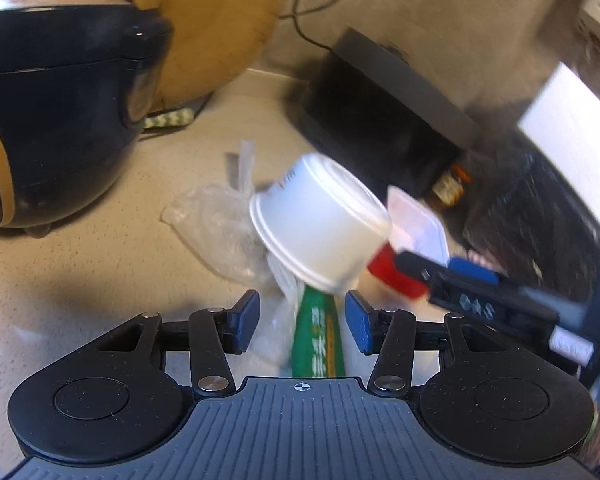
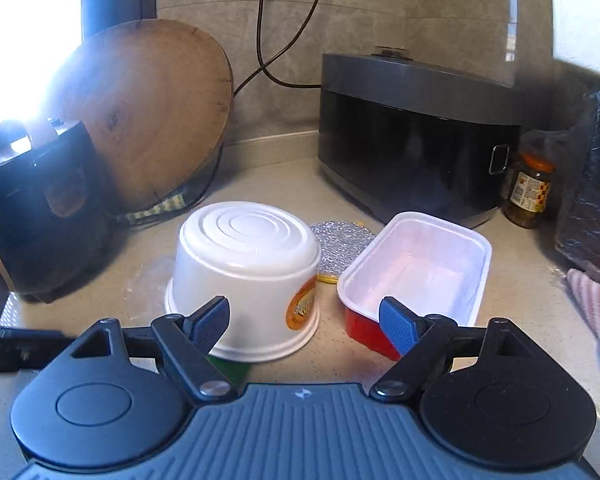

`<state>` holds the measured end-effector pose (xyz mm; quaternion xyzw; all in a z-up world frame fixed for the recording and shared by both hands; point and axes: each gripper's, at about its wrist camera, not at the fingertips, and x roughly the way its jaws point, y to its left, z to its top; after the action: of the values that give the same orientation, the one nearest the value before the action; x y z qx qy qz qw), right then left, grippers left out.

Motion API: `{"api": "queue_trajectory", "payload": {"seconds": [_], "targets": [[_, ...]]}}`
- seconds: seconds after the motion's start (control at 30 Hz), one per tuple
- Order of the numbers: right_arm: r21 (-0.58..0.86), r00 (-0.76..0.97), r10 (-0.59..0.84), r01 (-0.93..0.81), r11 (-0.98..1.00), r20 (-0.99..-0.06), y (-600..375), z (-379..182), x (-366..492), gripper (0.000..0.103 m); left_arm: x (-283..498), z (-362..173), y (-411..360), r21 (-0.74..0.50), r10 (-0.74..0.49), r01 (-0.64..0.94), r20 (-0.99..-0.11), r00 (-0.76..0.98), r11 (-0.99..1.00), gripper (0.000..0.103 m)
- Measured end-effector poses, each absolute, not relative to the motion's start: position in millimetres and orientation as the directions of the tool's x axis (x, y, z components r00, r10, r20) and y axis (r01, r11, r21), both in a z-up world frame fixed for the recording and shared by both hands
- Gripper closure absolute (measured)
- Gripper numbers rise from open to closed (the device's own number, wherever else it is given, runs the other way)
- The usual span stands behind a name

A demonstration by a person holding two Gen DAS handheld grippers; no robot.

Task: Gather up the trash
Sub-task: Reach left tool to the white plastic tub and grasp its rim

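Left wrist view: the left gripper point(image 1: 302, 322) has its jaws apart and empty; mid-frame, an upturned white bowl point(image 1: 320, 224) rests on a green wrapper point(image 1: 318, 340).

Right wrist view: the right gripper point(image 2: 306, 322), jaws apart, faces the bowl at centre and a red tray point(image 2: 416, 268) right of it. Both look light, thin, crushable; grip rims gently.

Speckled countertop point(image 2: 284, 176) bears upturned bowl point(image 2: 246, 276); red tray point(image 2: 416, 272); cooker point(image 2: 416, 140).

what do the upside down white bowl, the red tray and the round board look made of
Upside-down white bowl: thin matte plastic or coated paper, by its moulded rings and rolled rim. Red tray: thin plastic or coated foil, glossy red outside, smooth white inside, with a rolled lip. Round board: solid wood, unvarnished look, grain, a knot and a crack at its edge.
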<state>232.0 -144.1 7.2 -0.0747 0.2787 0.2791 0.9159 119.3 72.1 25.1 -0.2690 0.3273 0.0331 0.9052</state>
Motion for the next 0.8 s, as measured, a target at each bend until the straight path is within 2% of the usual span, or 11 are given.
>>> {"api": "queue_trajectory", "payload": {"seconds": [0.23,0.3,0.33,0.37,0.5,0.6,0.7,0.8], "targets": [[0.071,0.713,0.452,-0.496,0.866,-0.536,-171.2,3.3,253.8,0.022,160.3,-0.8,108.5,-0.676,-0.187,-0.293,-0.542,0.820,0.676,0.051],[0.075,0.721,0.451,-0.488,0.869,-0.526,-170.0,5.5,263.8,0.039,171.9,-9.1,116.8,-0.694,-0.178,-0.327,-0.549,0.817,0.641,0.051],[0.064,0.721,0.442,-0.487,0.871,-0.534,-165.8,5.9,270.7,0.056,177.7,-12.6,119.5,-0.690,-0.168,-0.345,-0.560,0.811,0.637,0.051],[0.054,0.717,0.433,-0.485,0.873,-0.546,-160.4,5.5,278.6,0.062,182.9,-16.6,121.8,-0.685,-0.158,-0.361,-0.571,0.806,0.633,0.051],[0.018,0.705,0.415,-0.497,0.868,-0.575,-137.0,-3.3,302.6,0.064,195.8,-35.1,129.9,-0.735,-0.198,-0.367,-0.557,0.807,0.571,0.051],[-0.033,0.697,0.396,-0.515,0.857,-0.598,-126.8,-12.3,303.4,0.071,203.3,-41.1,131.0,-0.787,-0.264,-0.336,-0.520,0.812,0.518,0.052],[-0.001,0.652,0.445,-0.564,0.826,-0.614,-131.7,-16.2,292.0,0.072,204.3,-23.9,122.6,-0.833,-0.346,-0.211,-0.425,0.836,0.512,0.060],[-0.030,0.669,0.435,-0.564,0.825,-0.603,-132.8,-18.8,277.6,0.072,202.9,-0.9,112.8,-0.800,-0.332,-0.183,-0.429,0.840,0.571,0.060]]}}
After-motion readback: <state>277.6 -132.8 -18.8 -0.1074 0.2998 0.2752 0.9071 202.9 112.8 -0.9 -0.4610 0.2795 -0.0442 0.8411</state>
